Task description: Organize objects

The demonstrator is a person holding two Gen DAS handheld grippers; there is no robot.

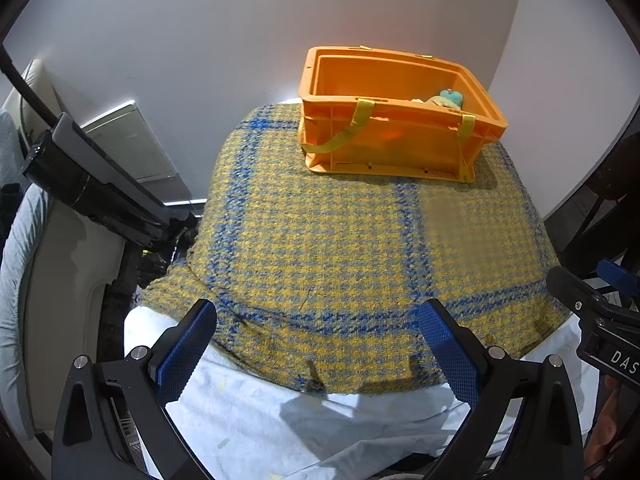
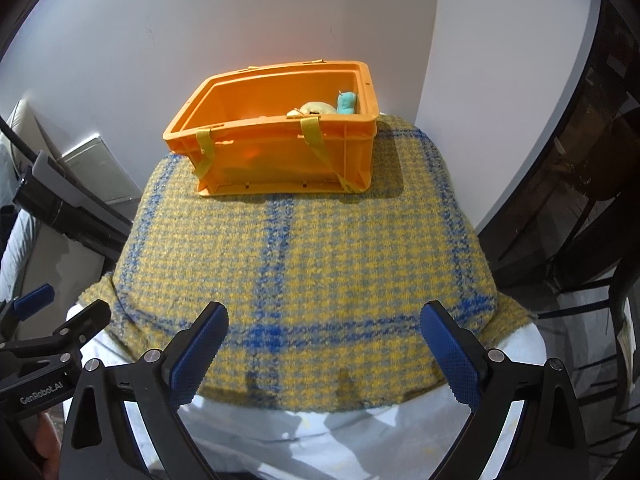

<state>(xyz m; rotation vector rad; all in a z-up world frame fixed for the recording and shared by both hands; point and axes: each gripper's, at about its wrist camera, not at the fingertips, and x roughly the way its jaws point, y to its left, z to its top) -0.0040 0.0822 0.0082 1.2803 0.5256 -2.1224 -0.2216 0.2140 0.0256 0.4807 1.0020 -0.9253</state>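
Observation:
An orange plastic crate (image 1: 400, 148) (image 2: 276, 156) with yellow straps stands at the far end of a yellow and blue checked cloth (image 1: 340, 248) (image 2: 304, 256). Inside it lie a teal soft item (image 1: 453, 98) (image 2: 346, 103) and a pale yellow one (image 2: 316, 108). My left gripper (image 1: 320, 320) is open over the near edge of the cloth, with nothing between its blue pads (image 1: 188, 354). My right gripper (image 2: 322, 322) is open too, also over the near edge and empty. Each gripper shows at the side of the other's view.
The cloth covers a raised surface over a white sheet (image 1: 304, 428) (image 2: 320, 436). A white wall stands behind the crate. Black equipment (image 1: 92, 184) and a pale panel (image 1: 132, 140) sit to the left; dark furniture (image 2: 580, 184) is on the right.

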